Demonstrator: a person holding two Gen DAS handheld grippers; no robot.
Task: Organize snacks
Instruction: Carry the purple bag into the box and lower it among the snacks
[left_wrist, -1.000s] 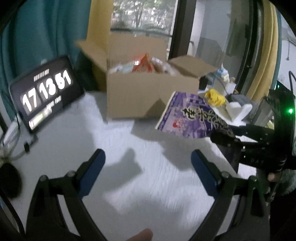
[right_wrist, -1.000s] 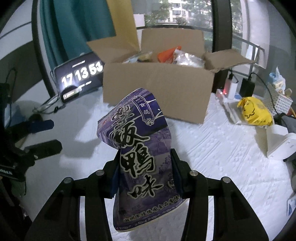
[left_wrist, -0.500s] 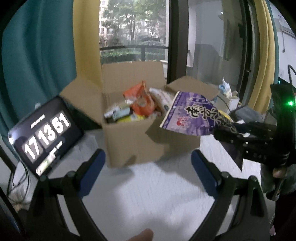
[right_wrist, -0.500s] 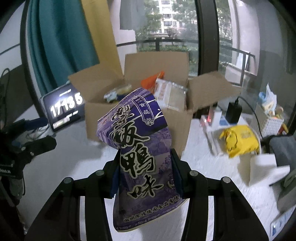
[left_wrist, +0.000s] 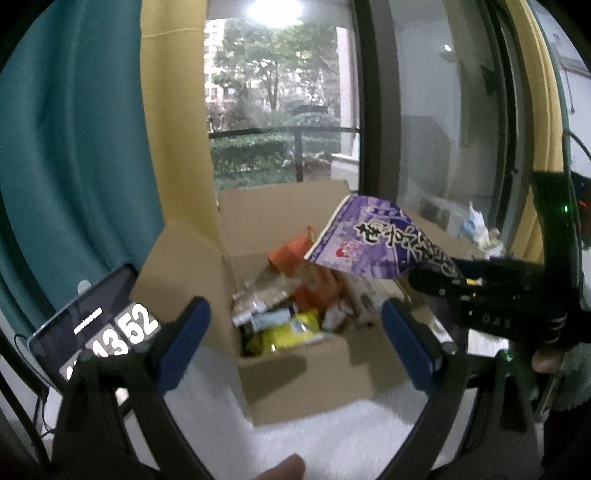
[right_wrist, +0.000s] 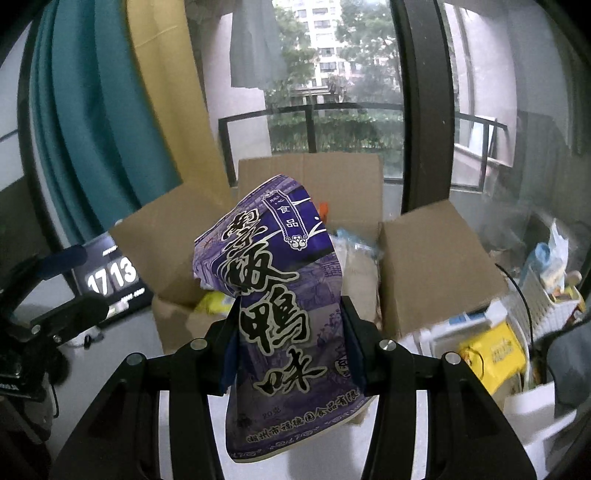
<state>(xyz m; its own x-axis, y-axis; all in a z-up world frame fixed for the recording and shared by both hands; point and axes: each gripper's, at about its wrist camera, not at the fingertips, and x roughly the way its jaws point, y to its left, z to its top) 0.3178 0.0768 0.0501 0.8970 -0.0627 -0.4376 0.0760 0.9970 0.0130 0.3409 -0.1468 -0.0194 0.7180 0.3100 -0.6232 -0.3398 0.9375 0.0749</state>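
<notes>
Jaws, right: my right gripper (right_wrist: 290, 339) has its jaws pinching the purple snack bag (right_wrist: 280, 317) at mid-height, one blue pad on each side edge.
Jaws, left: my left gripper (left_wrist: 295, 343) has its jaws spread wide, with nothing between them.
Purple snack bag: I hold it in the air, upper end leaning forward over the open cardboard box (left_wrist: 295, 373). In the left wrist view the bag (left_wrist: 373, 243) comes in from the right, above the box contents and clear of them.
Cardboard box: flaps folded outward, standing on the white tabletop (left_wrist: 332, 439). Inside I see an orange packet (left_wrist: 295, 258), a yellow packet (left_wrist: 291, 332) and several pale wrappers, piled loosely; the view is too blurred to name them.
Left of box: a dark clock display (left_wrist: 96, 332) with large white digits leans just beside the left flap.
Right of box: a yellow pouch (right_wrist: 491, 354) and a white basket (right_wrist: 546, 299) of small items sit on the tabletop, apart from the box.
Behind box: a teal curtain (left_wrist: 74, 147), a yellow curtain (left_wrist: 173, 129) and a window.
Lower edge, left view: a fingertip (left_wrist: 284, 469) shows.
</notes>
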